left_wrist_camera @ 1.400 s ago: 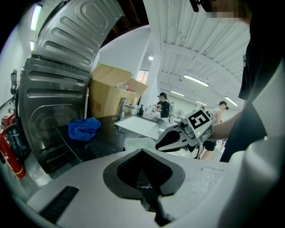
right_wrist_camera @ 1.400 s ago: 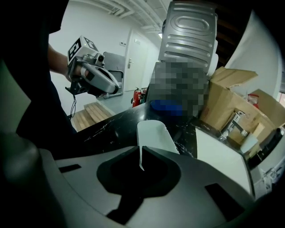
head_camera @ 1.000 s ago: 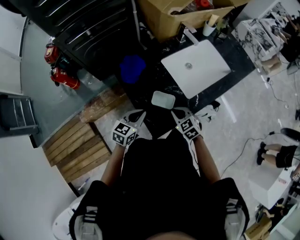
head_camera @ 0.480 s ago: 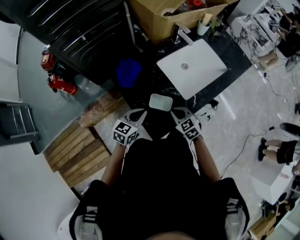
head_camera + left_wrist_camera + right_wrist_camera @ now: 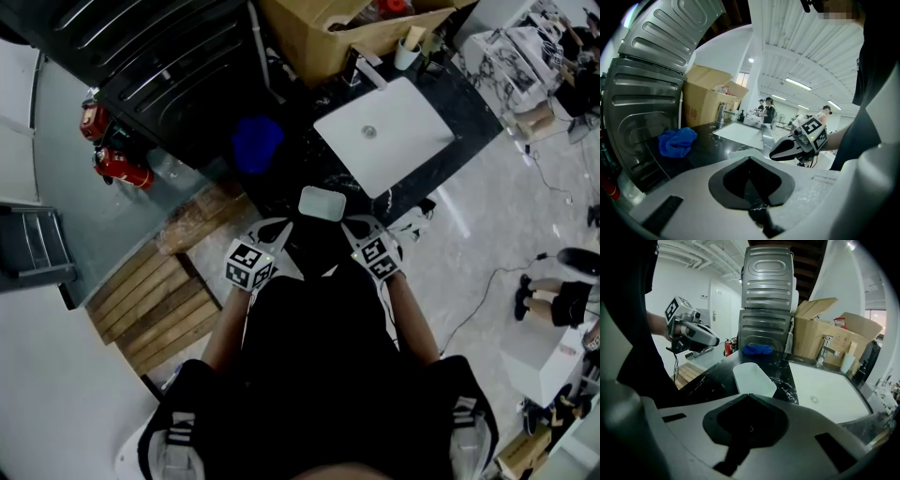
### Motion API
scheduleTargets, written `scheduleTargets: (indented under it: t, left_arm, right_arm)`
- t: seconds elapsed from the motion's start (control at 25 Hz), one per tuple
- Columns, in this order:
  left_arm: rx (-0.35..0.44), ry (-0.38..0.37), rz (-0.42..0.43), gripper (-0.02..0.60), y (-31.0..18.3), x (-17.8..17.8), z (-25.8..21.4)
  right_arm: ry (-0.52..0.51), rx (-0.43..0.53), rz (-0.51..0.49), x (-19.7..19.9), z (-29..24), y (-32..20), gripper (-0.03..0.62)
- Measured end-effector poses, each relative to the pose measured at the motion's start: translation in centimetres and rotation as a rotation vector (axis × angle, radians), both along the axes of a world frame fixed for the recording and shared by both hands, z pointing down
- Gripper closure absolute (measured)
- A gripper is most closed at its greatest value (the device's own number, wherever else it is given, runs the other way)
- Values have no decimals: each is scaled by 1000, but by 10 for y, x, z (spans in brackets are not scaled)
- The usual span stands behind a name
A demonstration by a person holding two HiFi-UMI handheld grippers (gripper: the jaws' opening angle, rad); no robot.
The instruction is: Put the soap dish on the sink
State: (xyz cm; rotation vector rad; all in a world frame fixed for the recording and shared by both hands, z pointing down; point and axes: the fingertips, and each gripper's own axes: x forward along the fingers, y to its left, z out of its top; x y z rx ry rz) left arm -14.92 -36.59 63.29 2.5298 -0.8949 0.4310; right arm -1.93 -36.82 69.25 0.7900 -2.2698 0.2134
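Sitting flat on the black surface, the white soap dish is at centre frame in the head view, just below-left of the white sink and apart from its basin. This fits a dish yet to go onto the sink or one already set down beside it. The left gripper is just lower-left of the dish and the right gripper just lower-right, with both sets of tips near it and neither touching. In the right gripper view the dish lies dead ahead of the jaws, its long axis running away from them and the sink off to the right, so the right looks better lined up. In the left gripper view only a pale sliver shows past the body, likely the dish. Both pairs of jaws are pressed together and hold nothing, so any grasp needs them spread across the dish's short width.
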Motion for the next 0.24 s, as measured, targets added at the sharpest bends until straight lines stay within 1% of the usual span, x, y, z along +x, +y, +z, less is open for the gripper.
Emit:
scheduleTargets:
  t: [0.24]
  left_arm:
    - [0,-1,4,581,1,-3,-1]
  right_arm:
    - [11,2,-3,-2,-1,2,597]
